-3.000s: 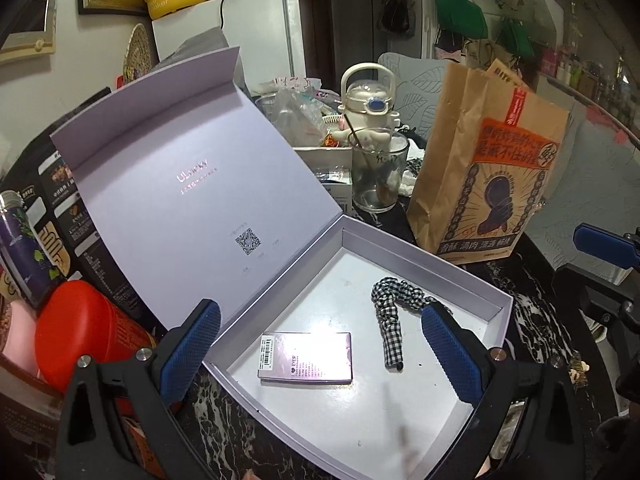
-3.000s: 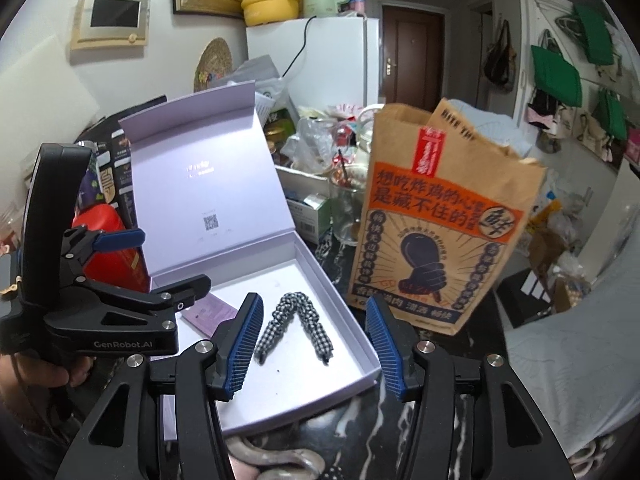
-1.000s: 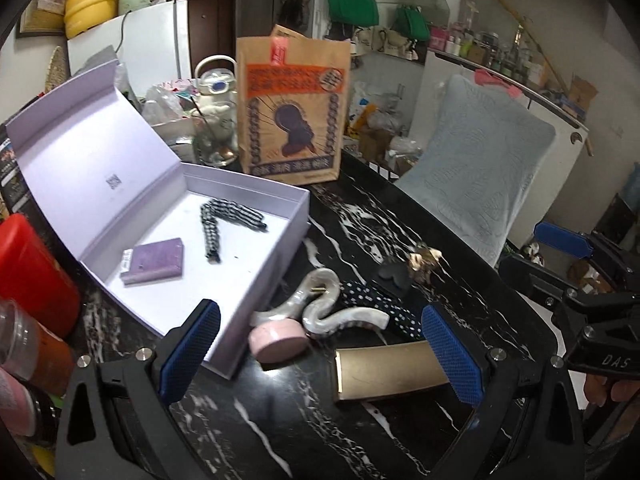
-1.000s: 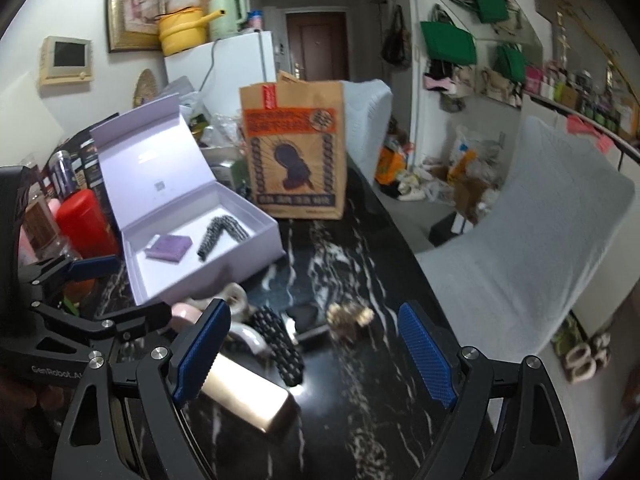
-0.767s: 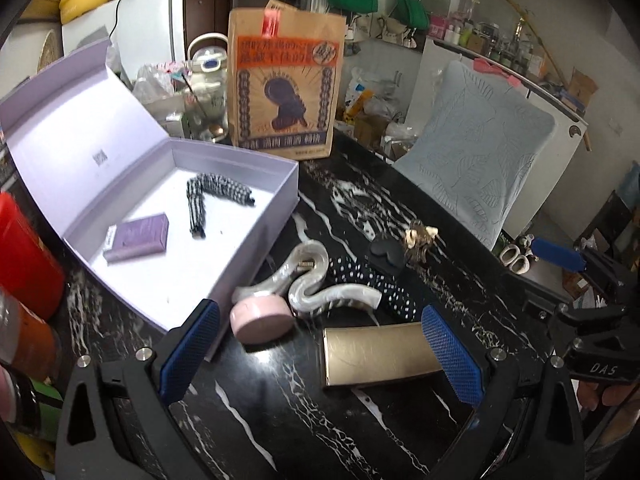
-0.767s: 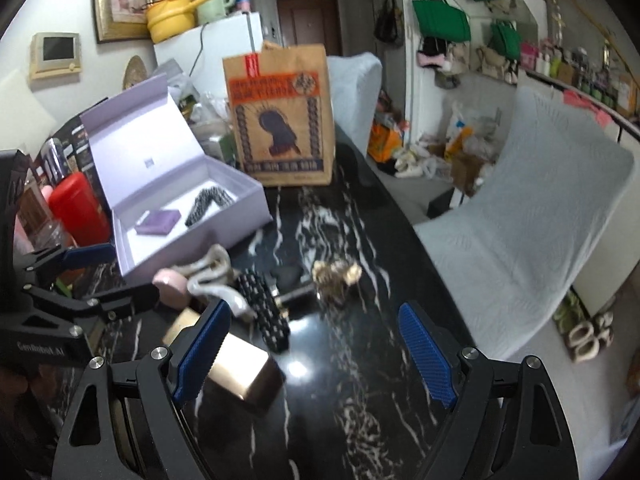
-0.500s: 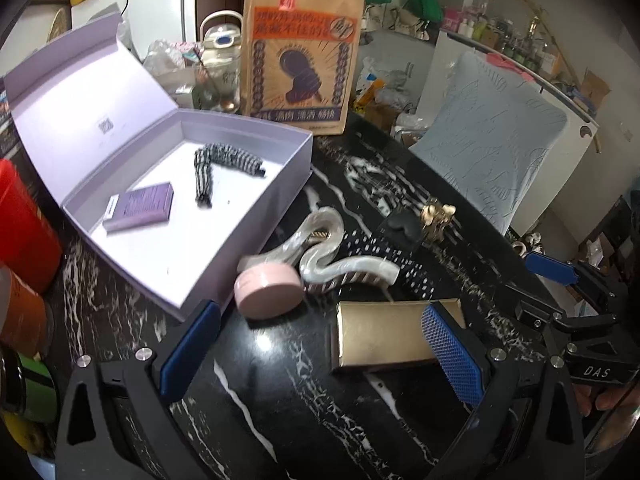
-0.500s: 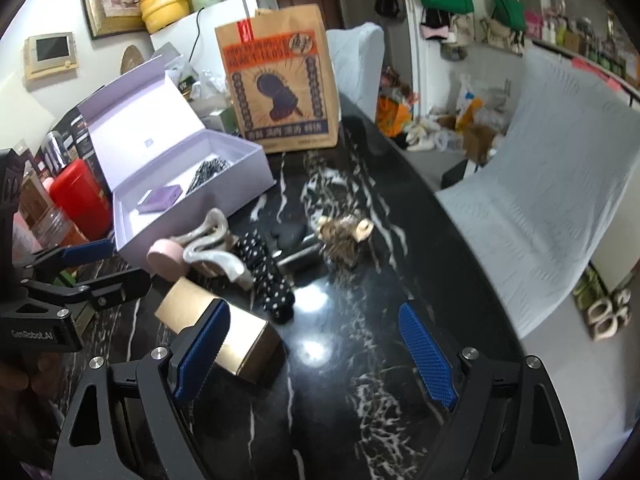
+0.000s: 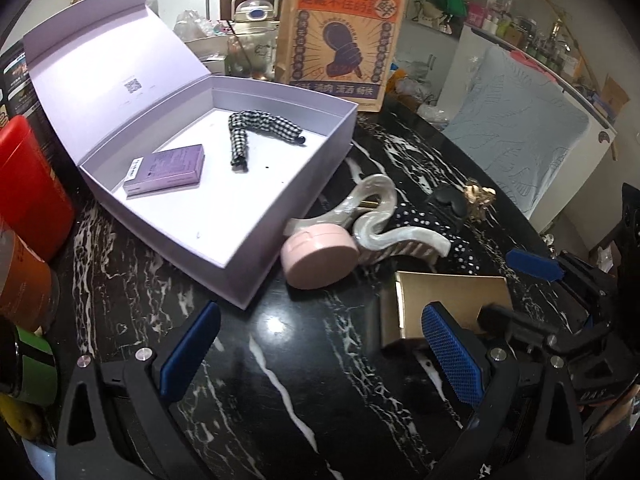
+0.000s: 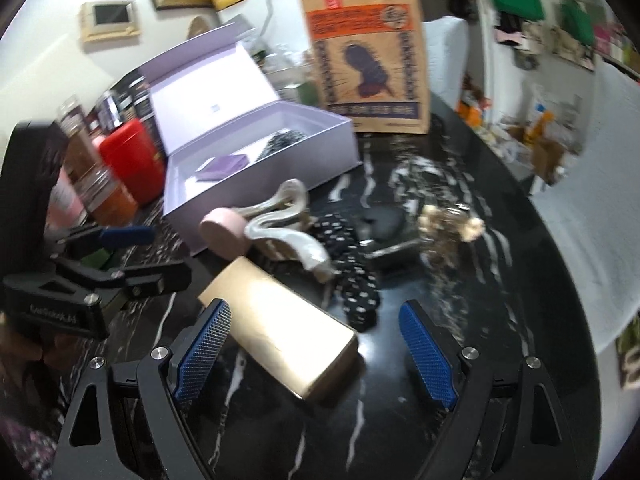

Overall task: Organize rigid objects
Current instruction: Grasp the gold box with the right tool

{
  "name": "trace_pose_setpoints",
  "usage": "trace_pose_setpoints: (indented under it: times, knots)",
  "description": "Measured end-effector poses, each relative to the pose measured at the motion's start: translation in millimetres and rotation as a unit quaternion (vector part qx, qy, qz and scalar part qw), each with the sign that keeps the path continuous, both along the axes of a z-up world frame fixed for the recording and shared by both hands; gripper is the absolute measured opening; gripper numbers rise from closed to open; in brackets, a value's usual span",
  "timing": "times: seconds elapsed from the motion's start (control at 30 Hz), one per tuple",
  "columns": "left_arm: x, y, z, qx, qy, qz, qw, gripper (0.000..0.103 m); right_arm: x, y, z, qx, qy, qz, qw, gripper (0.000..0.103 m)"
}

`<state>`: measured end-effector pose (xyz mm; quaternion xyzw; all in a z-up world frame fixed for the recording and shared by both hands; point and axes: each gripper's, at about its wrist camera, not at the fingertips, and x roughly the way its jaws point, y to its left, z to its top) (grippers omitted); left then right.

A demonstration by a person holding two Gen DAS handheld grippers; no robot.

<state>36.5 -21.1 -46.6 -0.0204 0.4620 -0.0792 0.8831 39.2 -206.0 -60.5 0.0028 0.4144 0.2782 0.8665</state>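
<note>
An open lilac box point(image 9: 168, 236) point(image 10: 320, 148) holds a purple card pack point(image 9: 166, 168) and a checked hair band point(image 9: 256, 128). Beside it on the black marble table lie a pink round case point(image 9: 318, 254) point(image 10: 224, 232), a pearly hair claw point(image 9: 384, 228) point(image 10: 288, 224), a dotted black band point(image 10: 352, 272), a black heart clip point(image 9: 446, 202), a gold brooch point(image 9: 480, 196) point(image 10: 448, 220) and a gold box point(image 9: 448, 304) point(image 10: 280, 324). My left gripper point(image 9: 320, 352) is open and empty over bare table. My right gripper point(image 10: 316, 348) is open, its jaws standing either side of the gold box's near end.
A brown paper bag point(image 9: 344, 28) point(image 10: 368, 52) stands behind the box. Red and orange canisters point(image 9: 28, 184) point(image 10: 132, 160) line the left edge. A glass and kettle point(image 9: 256, 40) stand at the back. A padded chair point(image 9: 520, 112) is to the right.
Both grippers have pulled back from the lilac box and come down over the loose items. The right gripper has closed in on the gold box.
</note>
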Motion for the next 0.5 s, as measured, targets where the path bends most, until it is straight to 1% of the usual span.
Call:
trace_pose_setpoints:
  times: [0.07, 0.13, 0.23, 0.27, 0.33, 0.4, 0.5]
  knots:
    - [1.9, 1.6, 0.2, 0.0, 0.001, 0.003, 1.0, 0.102, 1.3, 5.4, -3.1, 0.009, 0.003, 0.022, 1.0, 0.087]
    - [4.1, 2.6, 0.5, 0.0, 0.001, 0.003, 1.0, 0.102, 2.2, 9.6, -6.1, 0.013, 0.007, 0.032, 0.999, 0.087]
    - [7.1, 3.0, 1.9, -0.002, -0.004, 0.003, 1.0, 0.102, 3.7, 16.2, -10.9, 0.005, 0.009, 0.043, 0.999, 0.084]
    - [7.8, 2.4, 2.0, -0.002, -0.004, 0.003, 1.0, 0.102, 4.1, 18.4, -12.8, -0.001, 0.01, 0.046, 0.999, 0.078]
    - [9.4, 0.6, 2.8, 0.0, -0.005, -0.001, 1.0, 0.102, 3.8, 18.3, -13.1, 0.005, 0.01, 0.052, 0.999, 0.073]
    - [10.9, -1.7, 3.5, 0.0, -0.006, -0.006, 1.0, 0.102, 2.7, 14.9, -11.1, 0.015, 0.007, 0.056, 0.998, 0.058]
    - [12.6, -5.5, 4.6, -0.001, -0.011, -0.014, 0.9998, 0.102, 0.8, 8.4, -11.0, 0.029, 0.012, 0.059, 0.998, 0.049]
